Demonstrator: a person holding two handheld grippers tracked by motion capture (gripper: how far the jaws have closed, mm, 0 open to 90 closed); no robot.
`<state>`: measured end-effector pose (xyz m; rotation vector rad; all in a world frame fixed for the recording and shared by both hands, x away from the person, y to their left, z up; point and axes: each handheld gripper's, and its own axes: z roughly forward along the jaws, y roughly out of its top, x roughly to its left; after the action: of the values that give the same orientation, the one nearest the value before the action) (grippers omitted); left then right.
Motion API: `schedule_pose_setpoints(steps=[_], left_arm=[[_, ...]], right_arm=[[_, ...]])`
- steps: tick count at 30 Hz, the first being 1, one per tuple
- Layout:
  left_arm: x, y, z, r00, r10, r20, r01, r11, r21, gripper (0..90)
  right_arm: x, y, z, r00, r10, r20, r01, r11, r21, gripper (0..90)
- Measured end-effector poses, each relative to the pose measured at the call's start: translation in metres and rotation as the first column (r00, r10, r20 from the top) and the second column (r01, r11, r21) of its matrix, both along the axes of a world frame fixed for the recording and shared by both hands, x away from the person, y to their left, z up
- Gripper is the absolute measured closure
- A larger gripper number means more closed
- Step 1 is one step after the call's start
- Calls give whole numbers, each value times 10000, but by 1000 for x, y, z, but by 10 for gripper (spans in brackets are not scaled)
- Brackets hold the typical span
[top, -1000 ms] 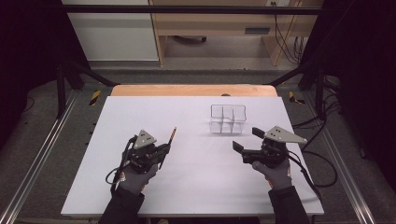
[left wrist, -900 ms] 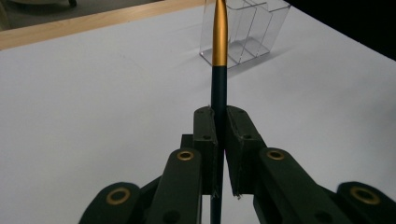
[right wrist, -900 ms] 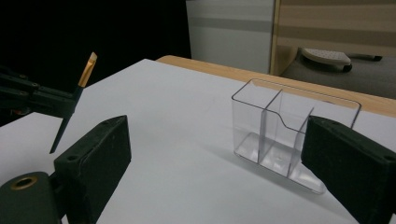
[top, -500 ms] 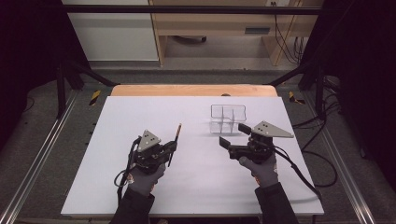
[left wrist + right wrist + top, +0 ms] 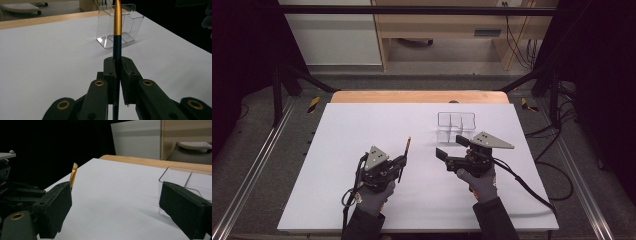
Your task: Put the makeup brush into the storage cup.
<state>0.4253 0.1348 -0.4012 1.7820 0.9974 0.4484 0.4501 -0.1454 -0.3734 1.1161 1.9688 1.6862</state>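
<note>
**Pen clamped at left, clear box waiting at right**

The left gripper (image 5: 401, 161) is pinching a dark pen with a gold upper end (image 5: 117, 37), its jaws pressed onto the barrel low down, the pen rising above the white counter (image 5: 362, 125). Farther right, the right gripper (image 5: 451, 146) stands spread wide with nothing between its jaws, just beside the clear divided box (image 5: 456, 126). To do this well, I judge, keep the pen upright, steady the box with the free gripper, and line the tip over one compartment before lowering.
</note>
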Motion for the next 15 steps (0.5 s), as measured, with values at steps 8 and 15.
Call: schedule_pose_setpoints(steps=[8, 15], left_arm=[[-2, -8, -3, 10000, -33, -3, 33, 9996, -282, 822], [-1, -17, -5, 10000, -42, -17, 42, 9993, -363, 822]], right_arm=[[2, 12, -7, 9998, 85, -176, -80, 9997, 238, 130], [2, 18, -11, 9995, 76, -313, -62, 9989, 455, 150]])
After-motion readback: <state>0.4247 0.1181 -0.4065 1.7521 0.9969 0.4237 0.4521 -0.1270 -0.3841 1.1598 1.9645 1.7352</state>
